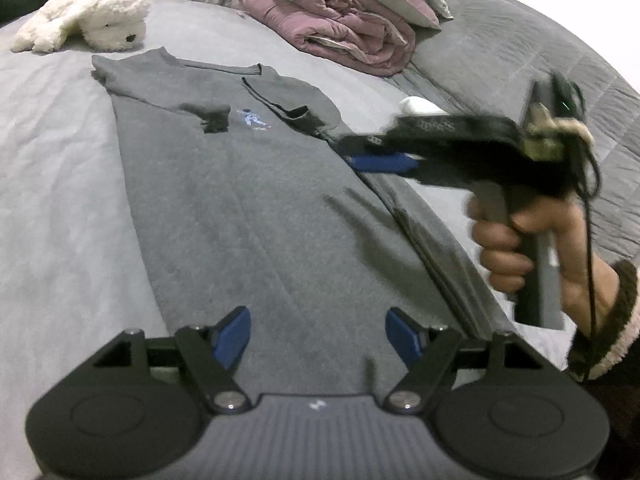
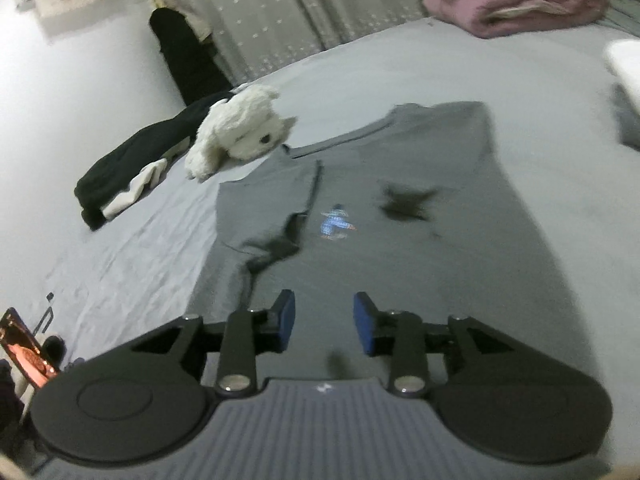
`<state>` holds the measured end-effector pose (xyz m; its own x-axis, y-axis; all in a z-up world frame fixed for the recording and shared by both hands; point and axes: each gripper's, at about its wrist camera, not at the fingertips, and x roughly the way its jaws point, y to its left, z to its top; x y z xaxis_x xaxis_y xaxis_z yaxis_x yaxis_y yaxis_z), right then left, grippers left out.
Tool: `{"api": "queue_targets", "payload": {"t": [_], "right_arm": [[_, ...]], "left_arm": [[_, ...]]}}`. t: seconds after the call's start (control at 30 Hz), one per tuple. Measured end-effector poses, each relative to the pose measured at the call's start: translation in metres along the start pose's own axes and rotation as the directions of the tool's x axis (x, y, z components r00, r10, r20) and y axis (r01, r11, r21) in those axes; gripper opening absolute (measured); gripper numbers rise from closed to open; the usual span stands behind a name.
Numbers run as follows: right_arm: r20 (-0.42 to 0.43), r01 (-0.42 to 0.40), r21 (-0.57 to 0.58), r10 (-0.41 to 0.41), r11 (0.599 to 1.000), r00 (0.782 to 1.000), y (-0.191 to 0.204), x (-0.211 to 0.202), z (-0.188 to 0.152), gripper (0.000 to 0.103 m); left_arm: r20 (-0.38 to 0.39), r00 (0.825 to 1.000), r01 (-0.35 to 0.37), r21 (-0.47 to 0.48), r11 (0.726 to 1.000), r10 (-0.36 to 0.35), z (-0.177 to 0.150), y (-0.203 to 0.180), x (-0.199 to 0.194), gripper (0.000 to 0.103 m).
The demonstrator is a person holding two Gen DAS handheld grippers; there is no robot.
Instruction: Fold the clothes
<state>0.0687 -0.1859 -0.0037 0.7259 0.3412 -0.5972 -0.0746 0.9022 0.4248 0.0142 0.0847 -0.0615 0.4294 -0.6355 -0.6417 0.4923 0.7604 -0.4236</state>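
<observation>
With sleeves folded in, the grey shirt (image 1: 248, 200) lies ahead of both; left hand-held gripper (image 1: 318, 332) and right hand-held gripper (image 2: 324, 322) apart, empty; next, likely pinch the hem, fold it toward the collar.

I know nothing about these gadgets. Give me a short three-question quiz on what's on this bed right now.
1. True or false: the grey shirt lies flat on the bed.
2. What sits beyond the shirt's collar? A) plush dog B) shoe C) book
3. Fill in: neither the left gripper nor the right gripper holds ____.

Key: 1 true. 2 A, the plush dog. 3 anything; both sets of fingers stand apart, with nothing between them.
</observation>
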Motion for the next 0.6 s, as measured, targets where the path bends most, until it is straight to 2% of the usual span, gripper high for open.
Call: {"api": "queue_targets", "payload": {"t": [0.1,0.3,0.43,0.5,0.6], "right_arm": [[-0.001,0.019,0.041,-0.019,0.999,1.0,-0.018,-0.021,-0.007,0.037],[-0.056,0.037,0.134,-0.03,0.99,0.998,-0.045,-0.05,-0.02,0.037],[-0.149,0.004,0.211,0.028,0.978,0.988,-0.061,-0.058,-0.037,0.037],[-0.213,-0.02,0.266,0.079,0.964,0.974,-0.067,-0.061,-0.049,0.037],[-0.262,-0.07,0.28,0.146,0.958,0.954,-0.069,-0.074,-0.059,0.037]], "left_arm": [[0.009,1.0,-0.012,-0.017,1.0,0.012,0.0,0.002,-0.007,0.072],[-0.014,1.0,0.008,-0.035,0.999,-0.008,-0.002,0.004,-0.008,0.052],[-0.065,0.997,0.041,-0.021,0.999,-0.042,-0.01,-0.002,-0.001,0.048],[-0.088,0.993,0.074,-0.03,0.997,-0.076,-0.014,-0.005,-0.003,0.048],[-0.136,0.981,0.13,-0.048,0.99,-0.135,-0.023,-0.009,-0.008,0.048]]}}
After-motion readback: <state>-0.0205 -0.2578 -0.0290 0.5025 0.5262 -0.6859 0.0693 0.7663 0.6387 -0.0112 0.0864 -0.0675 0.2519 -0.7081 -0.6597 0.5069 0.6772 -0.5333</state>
